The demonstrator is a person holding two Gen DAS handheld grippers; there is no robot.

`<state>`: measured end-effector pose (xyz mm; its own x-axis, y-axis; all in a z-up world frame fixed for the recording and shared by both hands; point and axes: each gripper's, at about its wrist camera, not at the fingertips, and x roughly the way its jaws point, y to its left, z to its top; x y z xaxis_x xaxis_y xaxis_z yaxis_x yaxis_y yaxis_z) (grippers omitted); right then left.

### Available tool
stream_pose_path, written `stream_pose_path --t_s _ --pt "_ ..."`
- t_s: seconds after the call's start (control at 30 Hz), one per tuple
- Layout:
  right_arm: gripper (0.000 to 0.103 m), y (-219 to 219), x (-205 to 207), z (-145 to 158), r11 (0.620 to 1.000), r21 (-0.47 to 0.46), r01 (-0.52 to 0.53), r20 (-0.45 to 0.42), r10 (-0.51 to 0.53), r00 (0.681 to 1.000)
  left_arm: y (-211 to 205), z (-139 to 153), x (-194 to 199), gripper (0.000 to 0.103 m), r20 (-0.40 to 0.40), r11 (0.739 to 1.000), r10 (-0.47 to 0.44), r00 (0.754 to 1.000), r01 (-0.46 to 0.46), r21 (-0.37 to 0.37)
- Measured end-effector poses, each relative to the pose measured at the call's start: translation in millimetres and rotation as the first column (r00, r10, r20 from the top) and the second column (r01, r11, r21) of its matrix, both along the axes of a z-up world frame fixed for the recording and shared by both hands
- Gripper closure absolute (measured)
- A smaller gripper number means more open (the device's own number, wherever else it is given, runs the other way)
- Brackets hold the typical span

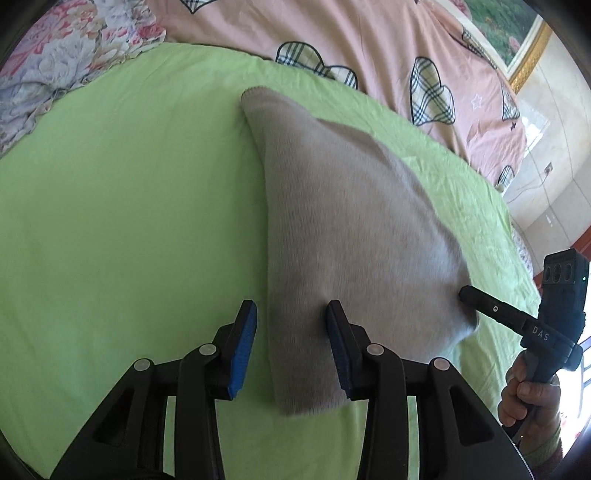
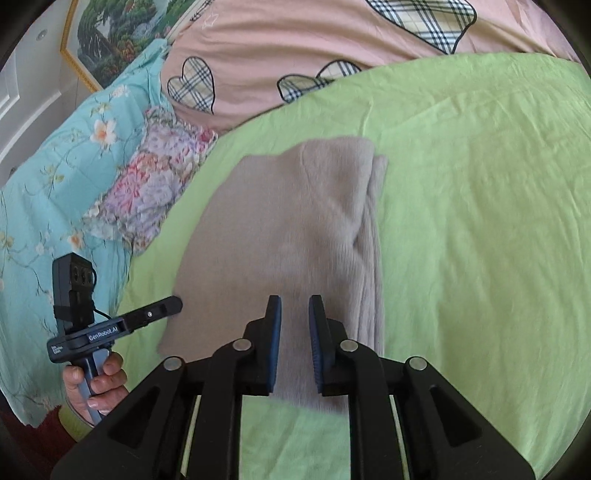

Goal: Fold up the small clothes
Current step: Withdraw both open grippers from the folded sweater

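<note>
A beige knitted garment (image 1: 343, 236) lies folded on a bed covered by a lime-green sheet (image 1: 122, 221), its fuzzy, fine-ribbed fabric forming a long tapered slab with a rounded far corner. In the right wrist view the same garment (image 2: 288, 236) shows stacked layers along its right edge, where the ribbing runs lengthwise.

The left gripper (image 1: 291, 314) hovers over the garment's near end with its jaws wide apart, blue pads facing each other; the left edge of the cloth falls between them, and whether either pad touches the fabric cannot be told. The right gripper (image 2: 294, 302) sits low over the near edge with its jaws narrow but parted, a strip of beige cloth showing in the gap; no pinch is visible. In the left wrist view, the tip of the right gripper (image 1: 466, 293) meets the garment's right side.

The sheet is lightly creased cotton. Beyond it lies a pink quilt (image 1: 362, 48) printed with plaid hearts, a ruffled floral pillow (image 2: 155, 188) and a turquoise blossom-print cover (image 2: 62, 177). A gold-framed landscape painting (image 2: 110, 33) hangs on the pale wall. Bare hands grip both tool handles, the right hand (image 1: 524, 395) and the left hand (image 2: 96, 384).
</note>
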<state>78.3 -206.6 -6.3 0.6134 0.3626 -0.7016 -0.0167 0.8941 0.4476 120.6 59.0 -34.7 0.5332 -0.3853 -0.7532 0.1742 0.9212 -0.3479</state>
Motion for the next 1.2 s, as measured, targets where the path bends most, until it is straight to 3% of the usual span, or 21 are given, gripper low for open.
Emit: stream_pose_path --t_s 0.13,0.23,0.57,0.67,0.73,0.87,0.93,1.2 --pt "0.087 2 -14 -28 0.995 -0.098 0.011 -0.048 -0.016 0.999 -3 -15 -16 0.057 0.003 0.998 -0.003 1.000 0.003 0.061" --pt "0.091 -5 -16 -34 0.997 -0.075 0.035 -0.024 -0.037 0.999 -3 -20 -22 0.051 0.027 0.996 0.008 1.000 -0.010 0.090" --pt "0.086 7 -38 -14 0.991 -0.110 0.071 -0.012 -0.073 0.997 -6 -9 -46 0.051 0.051 0.988 0.030 0.998 -0.037 0.148" --pt "0.076 10 -53 -6 0.992 -0.102 0.075 -0.004 -0.076 0.997 -6 -6 -61 0.051 0.050 0.986 0.029 0.998 -0.037 0.165" --pt "0.064 13 -65 -1 0.991 -0.103 0.081 0.003 -0.081 0.997 -6 -5 -71 0.052 0.053 0.983 0.027 0.998 -0.036 0.181" --pt "0.062 18 -85 0 0.991 -0.105 0.083 0.001 -0.084 0.996 -8 -8 -88 0.050 0.042 0.973 0.023 0.999 -0.032 0.229" --pt "0.055 21 -93 -1 0.990 -0.112 0.086 -0.003 -0.087 0.996 -10 -11 -96 0.048 0.034 0.969 0.016 0.999 -0.024 0.248" --pt "0.033 44 -125 -9 0.983 -0.171 0.067 0.006 -0.067 0.998 -11 -12 -124 0.028 0.040 0.956 -0.006 0.999 -0.006 0.294"
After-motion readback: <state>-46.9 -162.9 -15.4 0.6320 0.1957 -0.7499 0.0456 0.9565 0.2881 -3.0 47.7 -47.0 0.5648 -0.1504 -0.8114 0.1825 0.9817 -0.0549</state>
